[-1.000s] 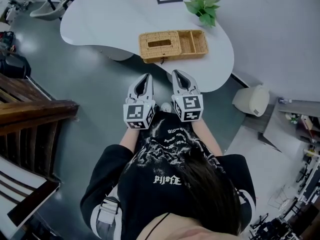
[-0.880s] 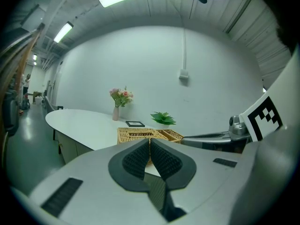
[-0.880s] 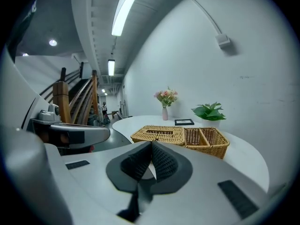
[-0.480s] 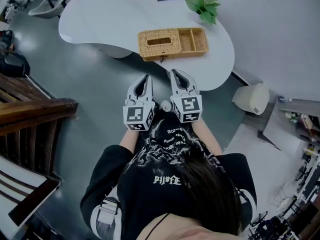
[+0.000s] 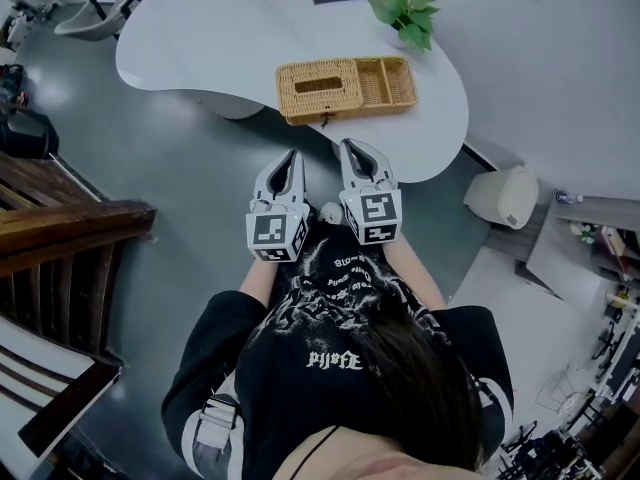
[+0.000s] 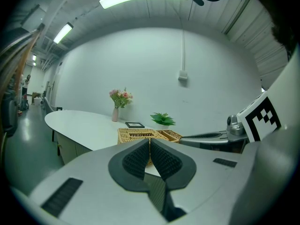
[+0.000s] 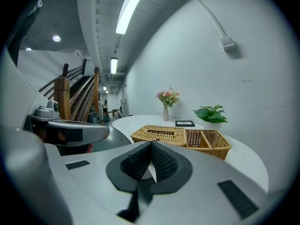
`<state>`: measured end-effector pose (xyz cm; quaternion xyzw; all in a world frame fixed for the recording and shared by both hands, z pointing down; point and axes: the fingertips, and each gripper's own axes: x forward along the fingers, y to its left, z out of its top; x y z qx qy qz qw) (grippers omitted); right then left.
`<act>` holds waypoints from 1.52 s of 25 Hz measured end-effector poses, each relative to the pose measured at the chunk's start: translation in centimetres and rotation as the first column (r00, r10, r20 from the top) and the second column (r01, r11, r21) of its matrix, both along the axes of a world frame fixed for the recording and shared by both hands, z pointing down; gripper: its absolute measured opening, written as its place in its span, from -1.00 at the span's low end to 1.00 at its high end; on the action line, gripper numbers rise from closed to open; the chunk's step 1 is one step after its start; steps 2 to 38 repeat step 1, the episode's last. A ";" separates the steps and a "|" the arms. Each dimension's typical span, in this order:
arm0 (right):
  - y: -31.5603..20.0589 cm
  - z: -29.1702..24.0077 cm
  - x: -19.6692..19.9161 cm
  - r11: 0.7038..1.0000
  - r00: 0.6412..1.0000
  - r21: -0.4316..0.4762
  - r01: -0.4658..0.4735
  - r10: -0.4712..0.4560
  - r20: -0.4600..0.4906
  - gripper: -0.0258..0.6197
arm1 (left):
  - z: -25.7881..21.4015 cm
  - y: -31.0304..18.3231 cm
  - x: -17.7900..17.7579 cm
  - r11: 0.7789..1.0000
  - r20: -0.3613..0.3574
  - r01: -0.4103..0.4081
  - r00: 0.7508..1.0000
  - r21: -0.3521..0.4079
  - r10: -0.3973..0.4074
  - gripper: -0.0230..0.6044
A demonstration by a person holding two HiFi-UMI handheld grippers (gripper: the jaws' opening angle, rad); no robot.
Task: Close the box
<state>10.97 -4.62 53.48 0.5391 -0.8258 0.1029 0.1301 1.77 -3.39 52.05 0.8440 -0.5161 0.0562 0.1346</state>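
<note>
Status: over the last second almost nothing has changed. The left gripper [image 5: 292, 156] and right gripper [image 5: 353, 148] remain side by side in front of the person's torso. Both are clenched, with nothing between the pads.

The wicker box [image 5: 345, 86] sits on the white table [image 5: 200, 38] near its front edge. It is at 12 o'clock from the grippers and well apart from them. A plant [image 5: 405, 13] stands at 1 o'clock of the box.

Assessment: closing has not begun. The box's right-hand compartments stand uncovered. An approach toward 12 o'clock is probably required first.
</note>
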 end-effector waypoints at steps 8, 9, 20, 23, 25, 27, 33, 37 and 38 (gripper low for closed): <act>0.0 0.0 0.0 1.000 1.000 -0.001 0.000 0.000 -0.002 -0.84 | 0.0 0.0 0.0 1.000 0.001 -0.001 1.000 0.001 0.001 -0.85; 0.0 0.0 0.0 1.000 1.000 -0.001 0.000 0.000 -0.002 -0.84 | 0.0 0.0 0.0 1.000 0.001 -0.001 1.000 0.001 0.001 -0.85; 0.0 0.0 0.0 1.000 1.000 -0.001 0.000 0.000 -0.002 -0.84 | 0.0 0.0 0.0 1.000 0.001 -0.001 1.000 0.001 0.001 -0.85; 0.0 0.0 0.0 1.000 1.000 -0.001 0.000 0.000 -0.002 -0.84 | 0.0 0.0 0.0 1.000 0.001 -0.001 1.000 0.001 0.001 -0.85; 0.0 0.0 0.0 1.000 1.000 -0.001 0.000 0.000 -0.002 -0.84 | 0.0 0.0 0.0 1.000 0.001 -0.001 1.000 0.001 0.001 -0.85; 0.0 0.0 0.0 1.000 1.000 -0.001 0.000 0.000 -0.002 -0.84 | 0.0 0.0 0.0 1.000 0.001 -0.001 1.000 0.001 0.001 -0.85; 0.0 0.0 0.0 1.000 1.000 -0.001 0.000 0.000 -0.002 -0.84 | 0.0 0.0 0.0 1.000 0.001 -0.001 1.000 0.001 0.001 -0.85; 0.0 0.0 0.0 1.000 1.000 -0.001 0.000 0.000 -0.002 -0.84 | 0.0 0.0 0.0 1.000 0.001 -0.001 1.000 0.001 0.001 -0.85; 0.0 0.0 0.0 1.000 1.000 -0.001 0.000 0.000 -0.002 -0.84 | 0.0 0.0 0.0 1.000 0.001 -0.001 1.000 0.001 0.001 -0.85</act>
